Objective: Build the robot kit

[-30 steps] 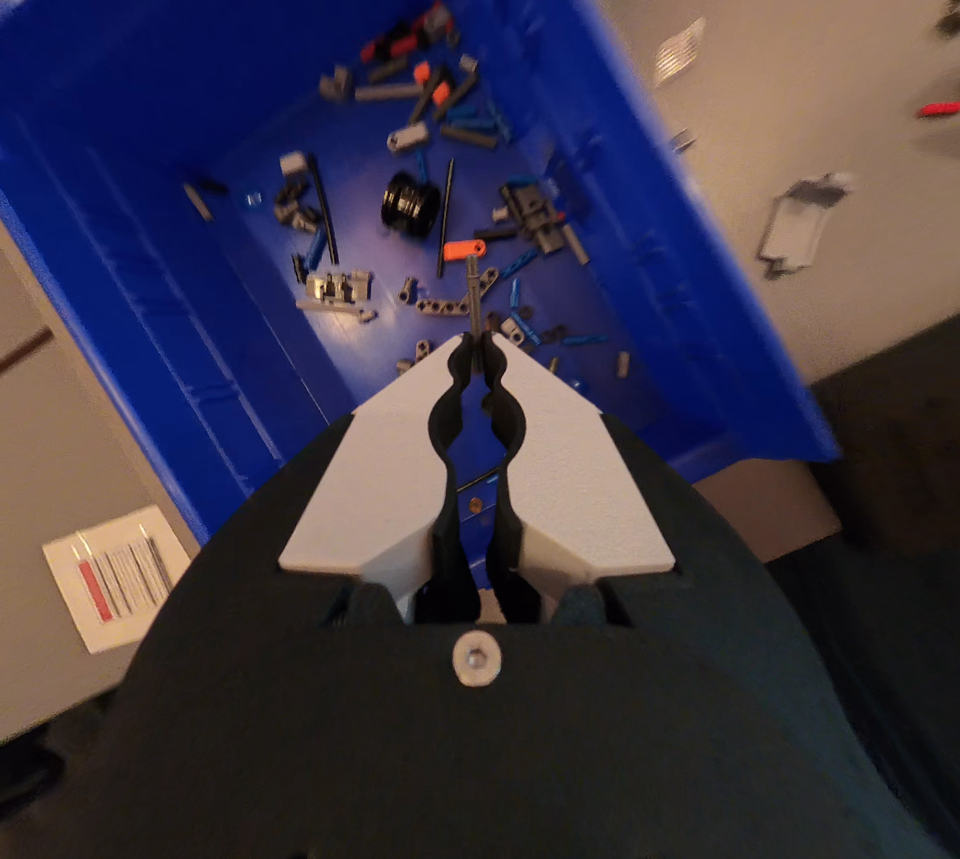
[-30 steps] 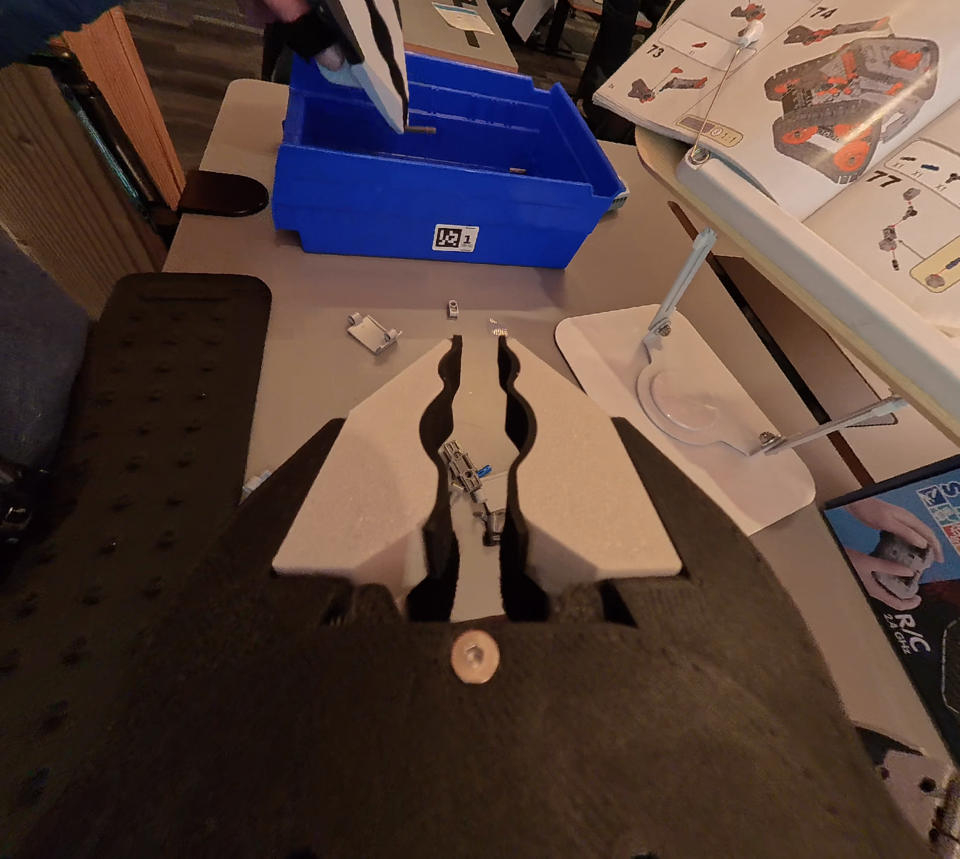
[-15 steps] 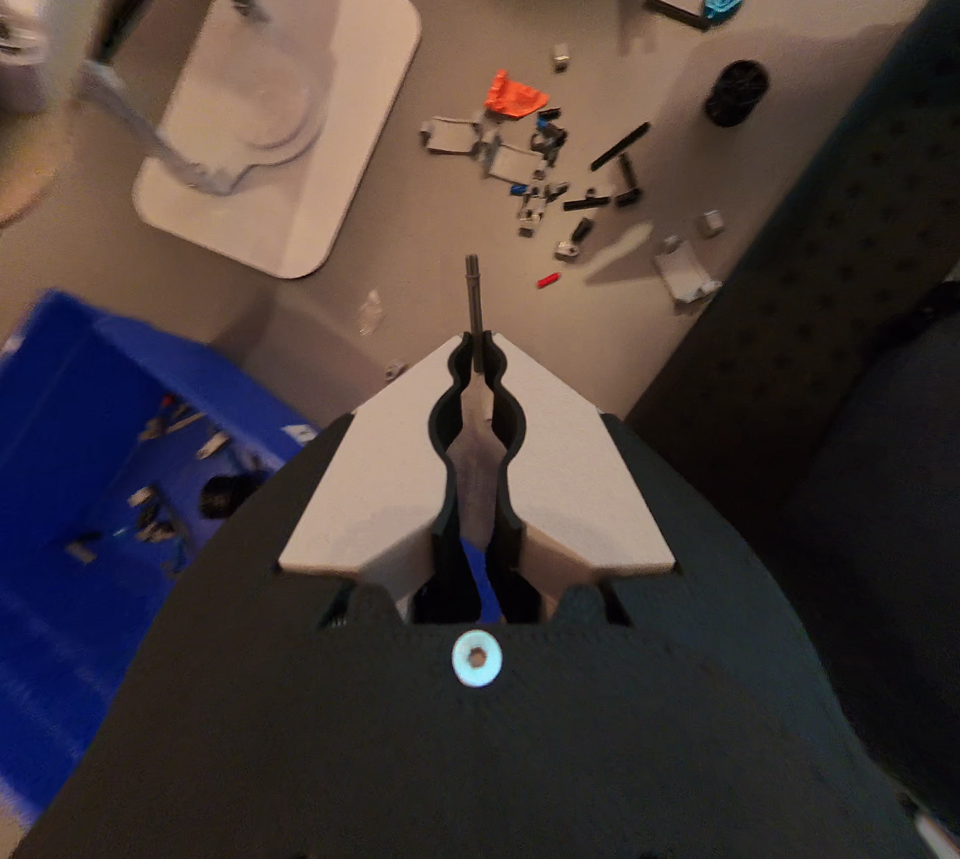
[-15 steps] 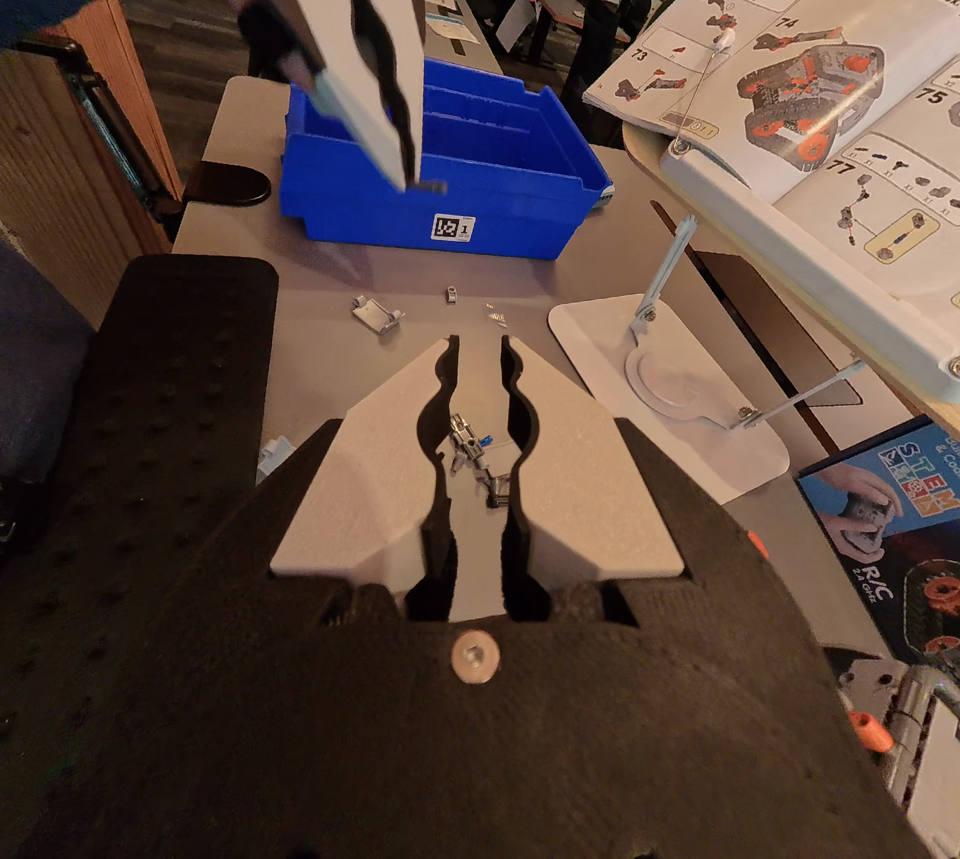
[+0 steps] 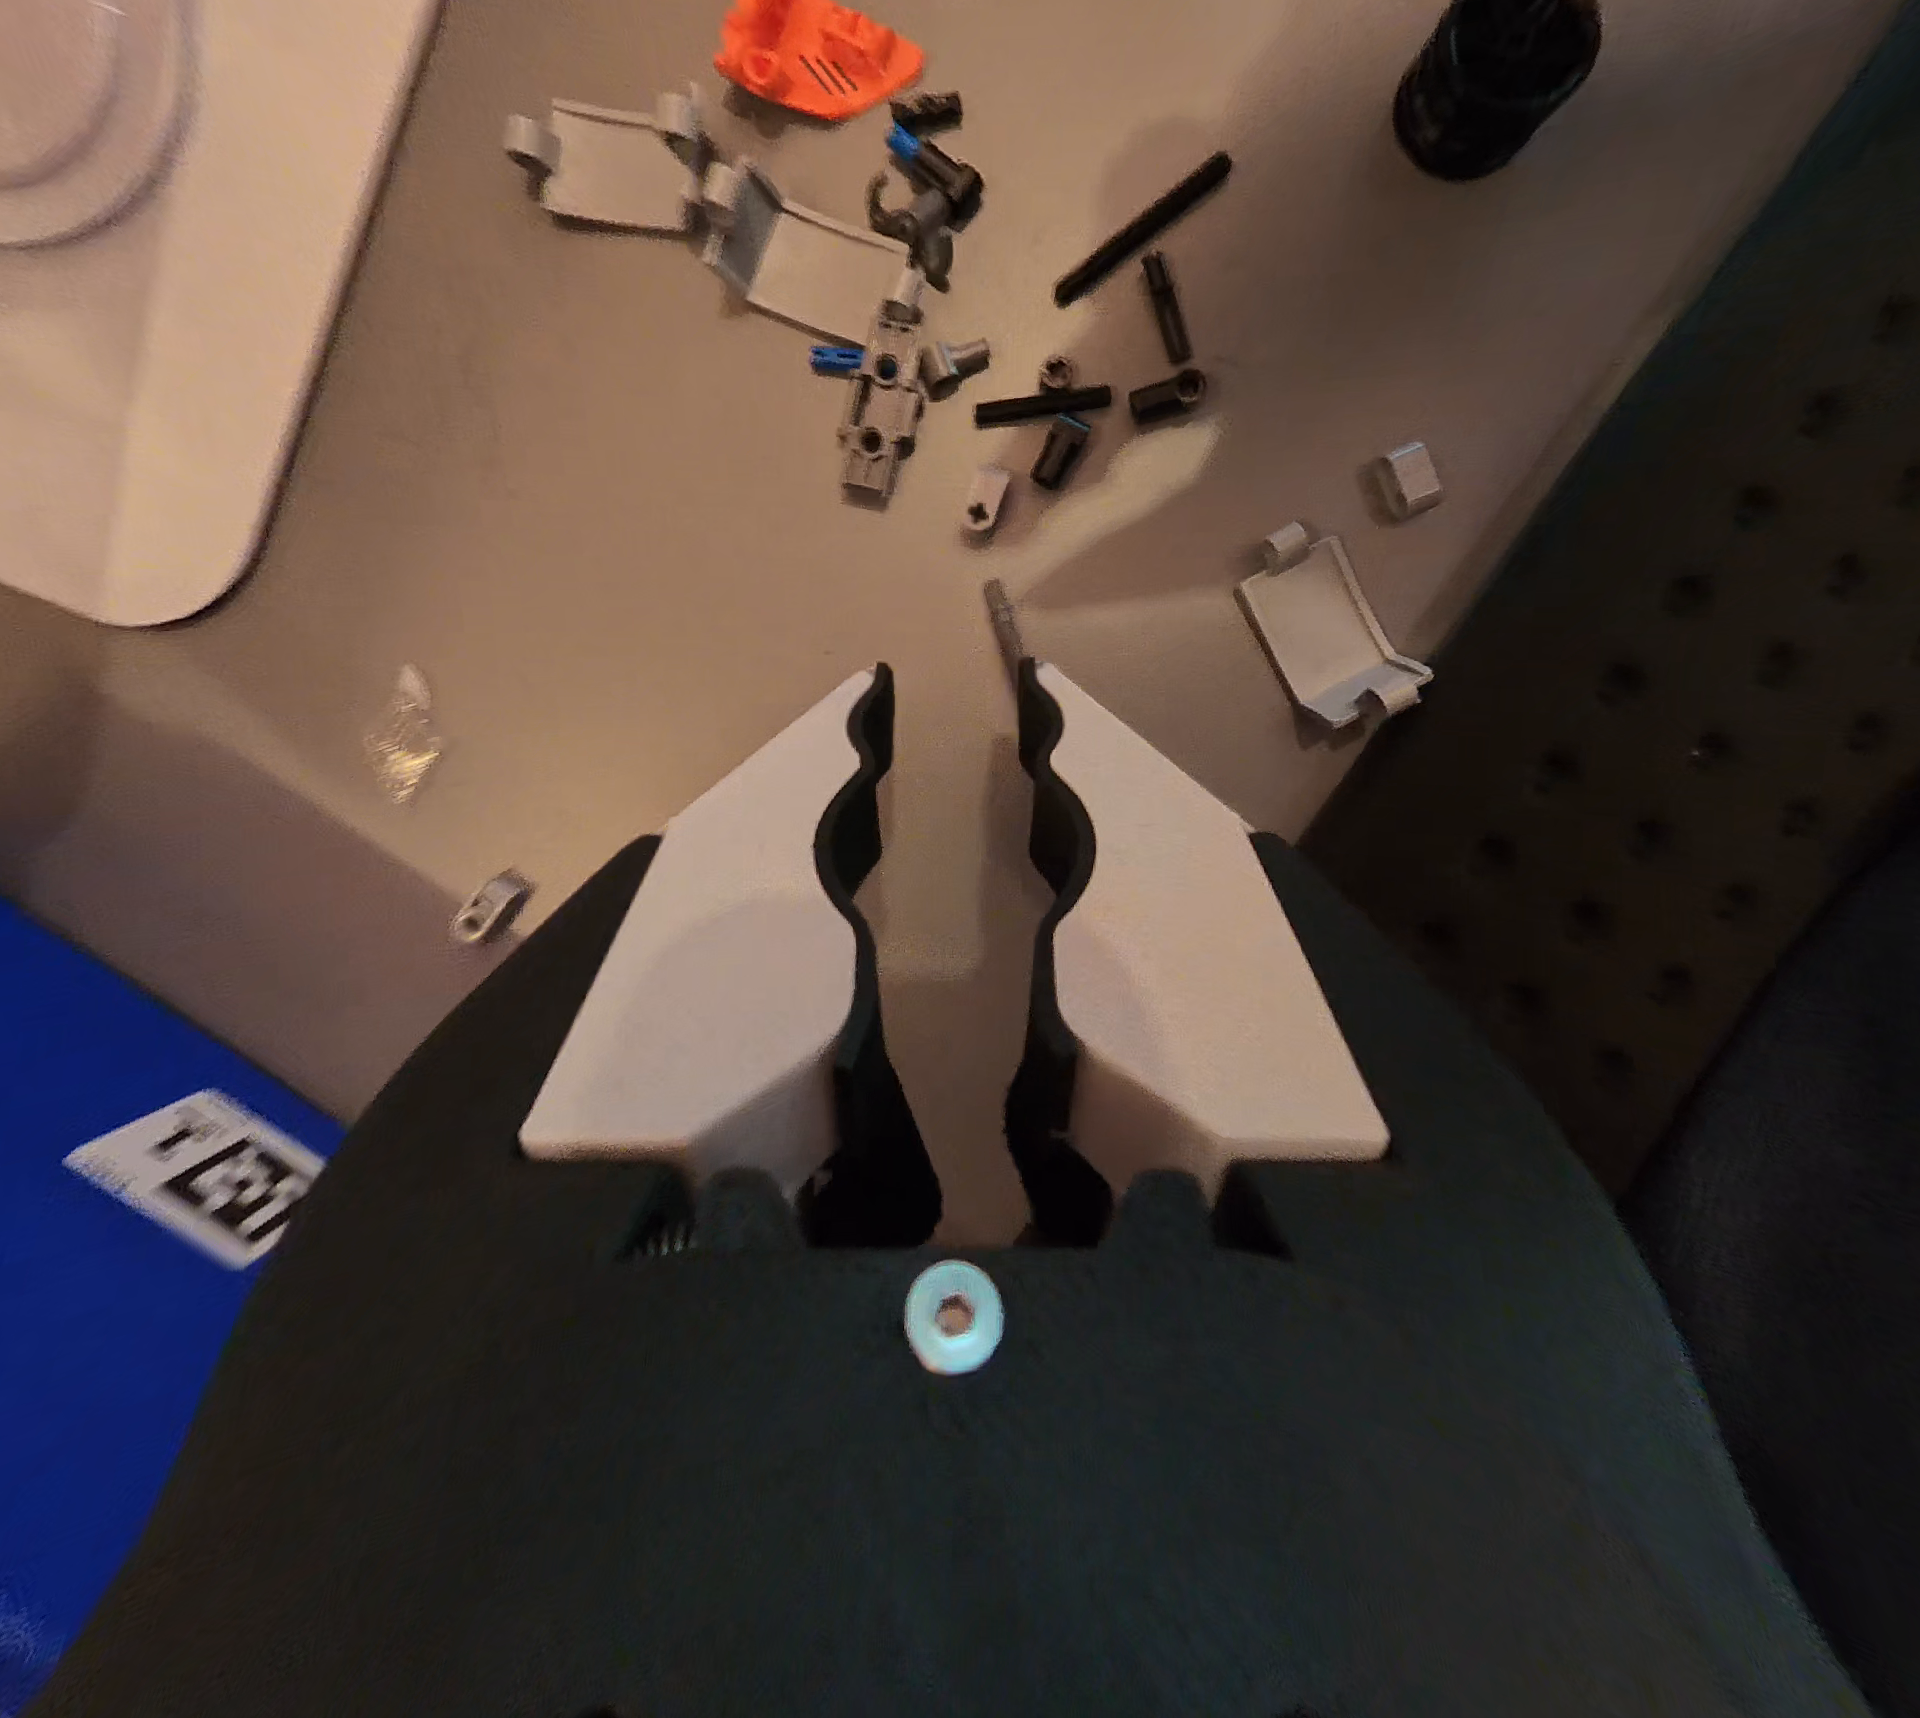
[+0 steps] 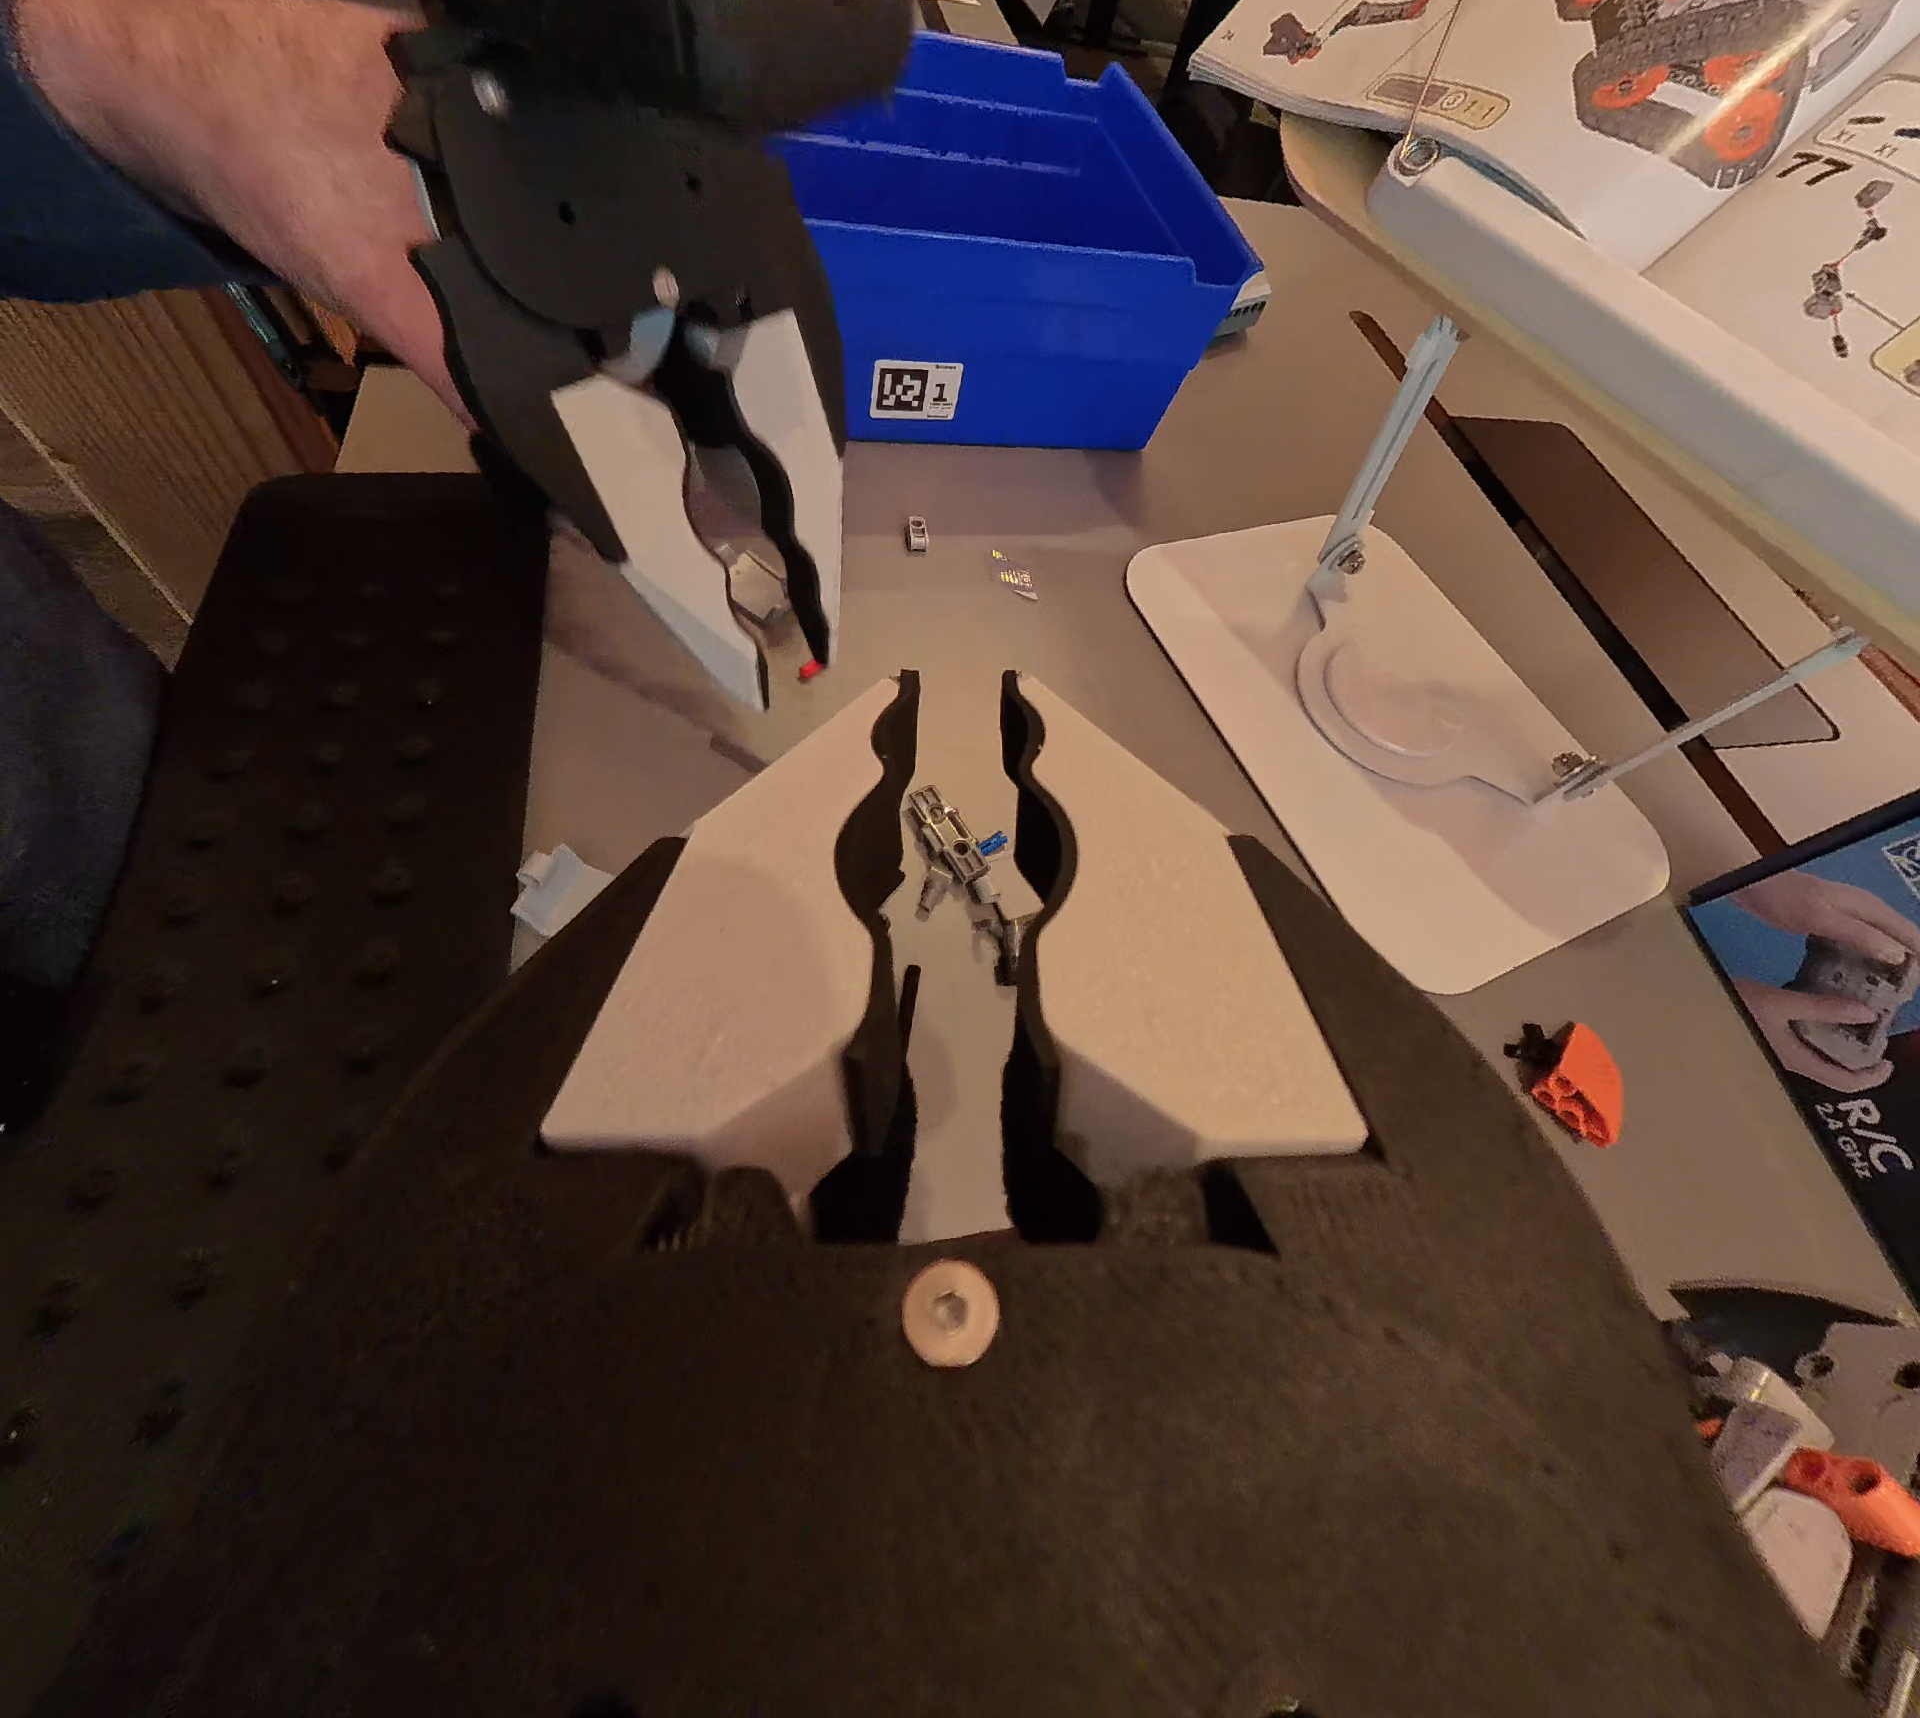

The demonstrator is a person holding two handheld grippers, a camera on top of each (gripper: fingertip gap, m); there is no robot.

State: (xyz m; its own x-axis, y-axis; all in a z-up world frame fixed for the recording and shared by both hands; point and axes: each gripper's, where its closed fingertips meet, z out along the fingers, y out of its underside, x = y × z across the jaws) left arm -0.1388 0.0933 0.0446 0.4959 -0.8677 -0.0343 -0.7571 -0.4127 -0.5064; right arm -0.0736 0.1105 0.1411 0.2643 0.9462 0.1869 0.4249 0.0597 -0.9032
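Left gripper jaws gaped; grey axle pin leaned loose against one tip above the counter. We judged it could roll astray. Right gripper jaws parted, empty, over grey connector.

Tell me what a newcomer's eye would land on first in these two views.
Likely the orange curved panel at the top of a scatter of grey and black building-set parts on the tan table, ahead of the open left gripper. A thin grey axle lies by that gripper's right fingertip. In the right wrist view, the blue bin stands out at the table's far end, beyond the open right gripper.
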